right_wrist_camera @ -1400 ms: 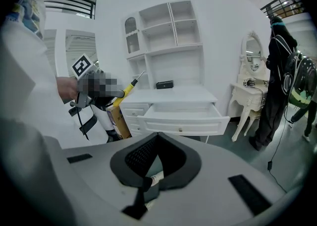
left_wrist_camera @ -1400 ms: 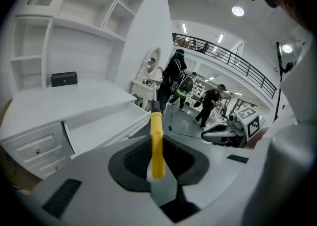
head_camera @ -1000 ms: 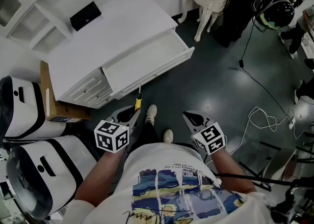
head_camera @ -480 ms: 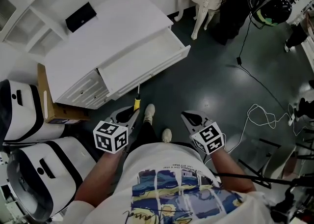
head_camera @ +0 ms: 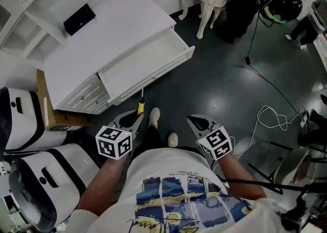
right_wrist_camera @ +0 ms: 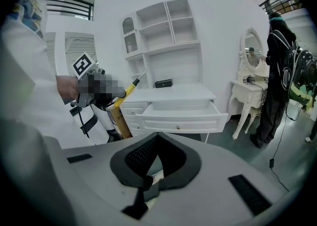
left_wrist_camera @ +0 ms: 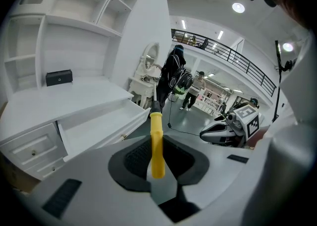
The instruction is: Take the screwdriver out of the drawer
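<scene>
The left gripper (left_wrist_camera: 157, 170) clamps the probably light, stiff screwdriver (left_wrist_camera: 157, 141) by its handle, tip toward twelve o'clock; the right gripper (right_wrist_camera: 148, 180) is closed, empty.

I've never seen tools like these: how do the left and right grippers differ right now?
The left gripper is clamped on a yellow-handled screwdriver; the right gripper is shut on nothing. The left sits nearer the open drawer than the right. Both carry a marker cube.
</scene>
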A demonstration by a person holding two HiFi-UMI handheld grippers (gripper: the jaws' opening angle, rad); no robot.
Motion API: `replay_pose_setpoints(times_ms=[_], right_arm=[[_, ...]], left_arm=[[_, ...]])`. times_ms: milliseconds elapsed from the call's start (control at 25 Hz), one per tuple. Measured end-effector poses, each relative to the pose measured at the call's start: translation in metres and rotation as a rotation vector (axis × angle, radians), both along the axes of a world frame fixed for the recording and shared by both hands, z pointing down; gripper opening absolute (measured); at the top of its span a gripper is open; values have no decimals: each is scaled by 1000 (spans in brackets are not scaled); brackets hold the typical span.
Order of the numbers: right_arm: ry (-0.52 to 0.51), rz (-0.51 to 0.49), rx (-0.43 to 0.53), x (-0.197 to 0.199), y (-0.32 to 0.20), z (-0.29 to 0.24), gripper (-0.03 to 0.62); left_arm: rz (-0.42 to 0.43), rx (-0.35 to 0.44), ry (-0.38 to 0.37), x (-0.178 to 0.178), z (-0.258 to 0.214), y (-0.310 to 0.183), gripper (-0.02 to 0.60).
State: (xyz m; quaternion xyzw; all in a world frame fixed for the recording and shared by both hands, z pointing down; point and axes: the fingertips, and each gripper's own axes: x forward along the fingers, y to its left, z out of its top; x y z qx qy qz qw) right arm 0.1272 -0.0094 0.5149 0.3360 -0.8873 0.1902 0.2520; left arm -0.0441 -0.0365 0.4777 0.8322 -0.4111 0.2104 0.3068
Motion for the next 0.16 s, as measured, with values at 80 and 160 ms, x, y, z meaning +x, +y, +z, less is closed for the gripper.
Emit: replay_pose_setpoints(times_ms=[80, 160], right_arm=[[-1, -1, -1, 1, -2, 1, 25], [-1, -2, -3, 3, -4, 3, 25]], left_arm=[[1, 0, -2, 2, 1, -3, 78], [2, -1, -4, 4, 1, -5, 78]])
